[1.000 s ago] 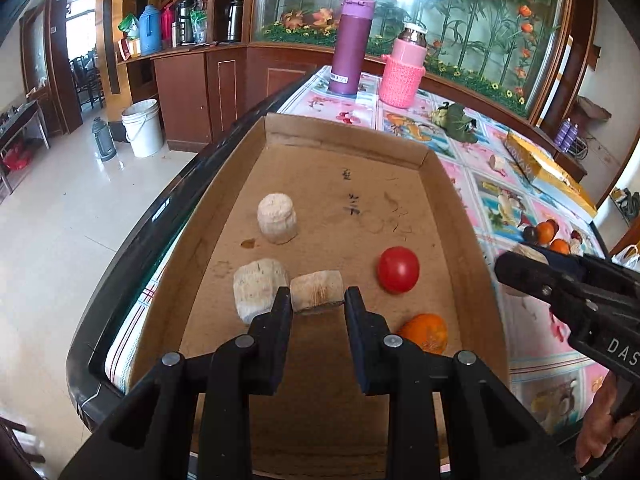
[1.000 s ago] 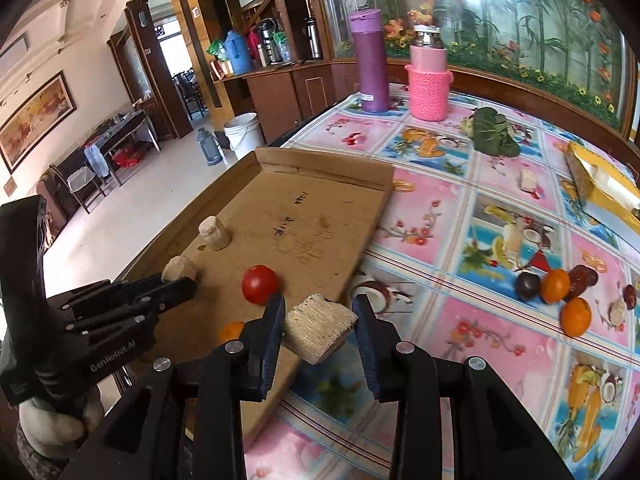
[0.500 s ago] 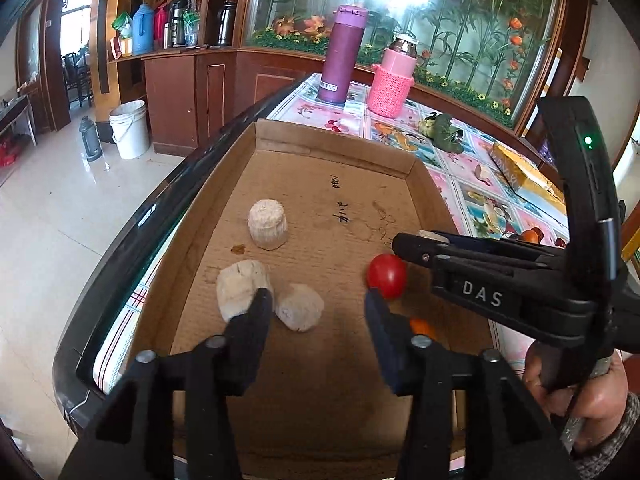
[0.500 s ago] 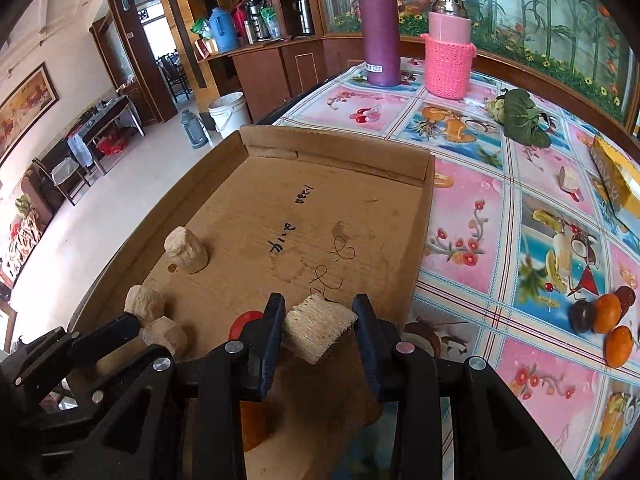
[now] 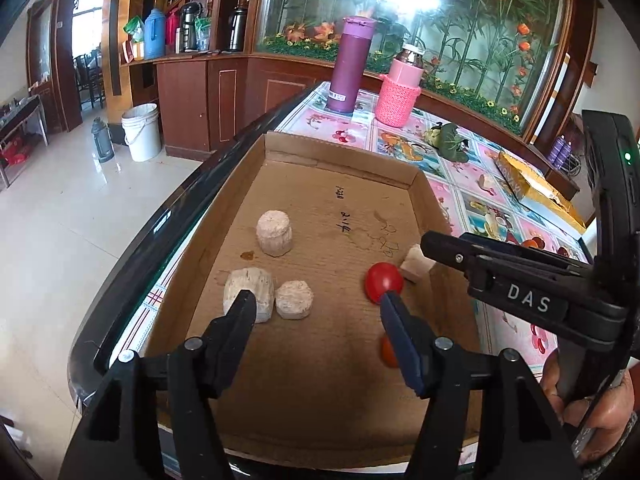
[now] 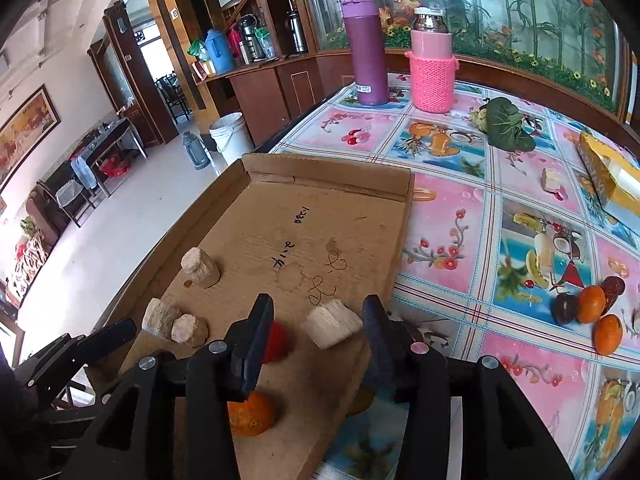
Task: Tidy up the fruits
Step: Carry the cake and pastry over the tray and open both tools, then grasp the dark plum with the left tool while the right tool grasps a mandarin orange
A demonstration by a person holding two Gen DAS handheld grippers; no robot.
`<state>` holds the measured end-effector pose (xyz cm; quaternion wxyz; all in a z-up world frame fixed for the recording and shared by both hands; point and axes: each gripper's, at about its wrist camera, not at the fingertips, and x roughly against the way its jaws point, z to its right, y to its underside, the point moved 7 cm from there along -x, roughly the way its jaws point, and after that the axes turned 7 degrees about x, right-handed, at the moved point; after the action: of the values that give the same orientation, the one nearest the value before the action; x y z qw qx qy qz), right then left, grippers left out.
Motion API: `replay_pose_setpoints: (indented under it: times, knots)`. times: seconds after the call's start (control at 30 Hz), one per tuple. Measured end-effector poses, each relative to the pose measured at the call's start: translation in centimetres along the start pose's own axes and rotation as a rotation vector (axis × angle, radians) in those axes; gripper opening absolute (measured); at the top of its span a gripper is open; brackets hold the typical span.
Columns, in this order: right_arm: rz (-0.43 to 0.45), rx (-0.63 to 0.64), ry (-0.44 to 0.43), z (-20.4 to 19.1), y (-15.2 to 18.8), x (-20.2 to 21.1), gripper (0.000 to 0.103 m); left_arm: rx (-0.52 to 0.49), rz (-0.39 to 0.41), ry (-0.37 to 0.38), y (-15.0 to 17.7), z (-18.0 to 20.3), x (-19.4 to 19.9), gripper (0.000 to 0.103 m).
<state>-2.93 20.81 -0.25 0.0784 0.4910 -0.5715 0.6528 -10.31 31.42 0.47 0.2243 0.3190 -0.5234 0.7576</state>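
A shallow cardboard tray (image 5: 344, 168) holds three pale chunks (image 5: 274, 233), a red tomato (image 5: 384, 277) and an orange (image 6: 250, 414). My left gripper (image 5: 316, 304) is open and empty above the tray's near half. My right gripper (image 6: 318, 316) is open over the tray's right side; a pale ridged chunk (image 6: 332, 323) lies on the cardboard between its fingers, apart from both. That chunk also shows in the left wrist view (image 5: 416, 266), beside the right gripper's finger.
Loose fruit lies on the patterned tablecloth at the right: two oranges (image 6: 608, 334), dark plums (image 6: 566, 308). A purple flask (image 6: 366, 50), a pink-sleeved bottle (image 6: 432, 56), a green leafy item (image 6: 506, 124) and a yellow box (image 6: 608, 176) stand farther back.
My left gripper opened and let go of a pale chunk beside the other two. My right gripper carried its ridged chunk over the tray, opened and released it near the tomato.
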Motion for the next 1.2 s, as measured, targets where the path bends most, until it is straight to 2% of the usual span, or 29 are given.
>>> replay_pose_setpoints:
  times: [0.17, 0.27, 0.6, 0.83, 0.97, 1.2]
  knots:
    - [0.022, -0.011, 0.016, 1.0, 1.1, 2.0, 0.057, -0.050, 0.024, -0.015, 0.1, 1.8, 1.0, 0.065]
    - [0.032, -0.026, 0.027, 2.0, 1.9, 3.0, 0.059, -0.079, 0.030, -0.016, 0.3, 3.1, 1.4, 0.069]
    - [0.065, -0.113, 0.060, 7.5, 4.2, 6.1, 0.064, -0.178, 0.043, -0.036, 0.6, 7.7, 2.0, 0.070]
    - [0.073, -0.210, 0.085, 12.7, 6.2, 8.0, 0.064, -0.254, 0.037, -0.051, 1.2, 11.3, 1.6, 0.072]
    - [0.076, -0.254, 0.118, 16.0, 7.6, 9.3, 0.064, -0.265, 0.014, -0.019, 1.4, 12.9, 1.2, 0.072]
    - [0.060, -0.376, 0.250, 24.8, 11.3, 12.4, 0.064, -0.265, -0.053, 0.039, 2.5, 15.3, -0.9, 0.075]
